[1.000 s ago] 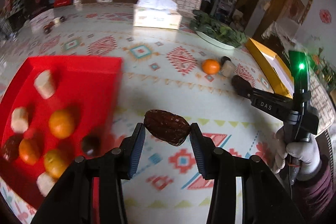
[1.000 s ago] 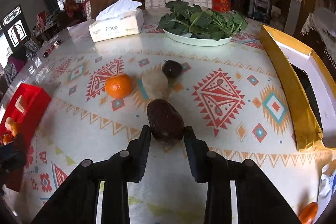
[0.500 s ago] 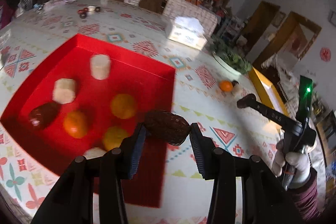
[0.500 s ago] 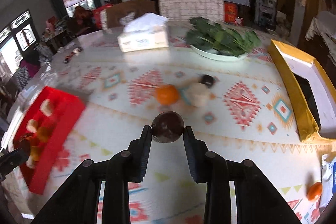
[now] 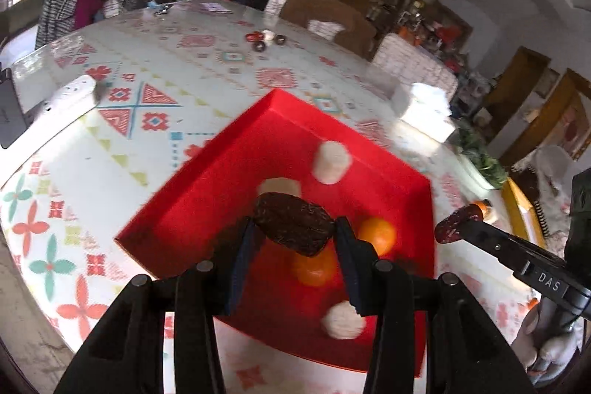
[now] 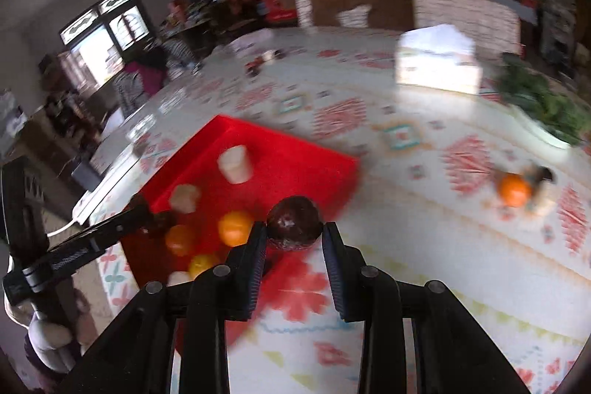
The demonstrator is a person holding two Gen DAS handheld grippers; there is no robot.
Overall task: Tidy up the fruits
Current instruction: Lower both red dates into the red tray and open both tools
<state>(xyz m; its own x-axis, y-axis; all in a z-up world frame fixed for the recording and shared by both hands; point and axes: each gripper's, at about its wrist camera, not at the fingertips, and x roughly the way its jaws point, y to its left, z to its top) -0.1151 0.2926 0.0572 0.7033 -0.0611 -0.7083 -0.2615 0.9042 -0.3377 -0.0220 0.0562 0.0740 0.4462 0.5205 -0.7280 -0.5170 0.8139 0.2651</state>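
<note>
Over red tray [image 5: 207, 194], L jaws pinching wrinkled date [image 5: 291, 228], R jaws pinching prob. another date [image 6: 294, 222]

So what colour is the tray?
Bright red tray, clearest in the left wrist view.

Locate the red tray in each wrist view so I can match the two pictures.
Left wrist: the red tray fills the centre, under the left gripper and its date.
Right wrist: the tray lies left of centre.
Shared landmark: the upright white cylinder piece near the tray's far corner.
</note>
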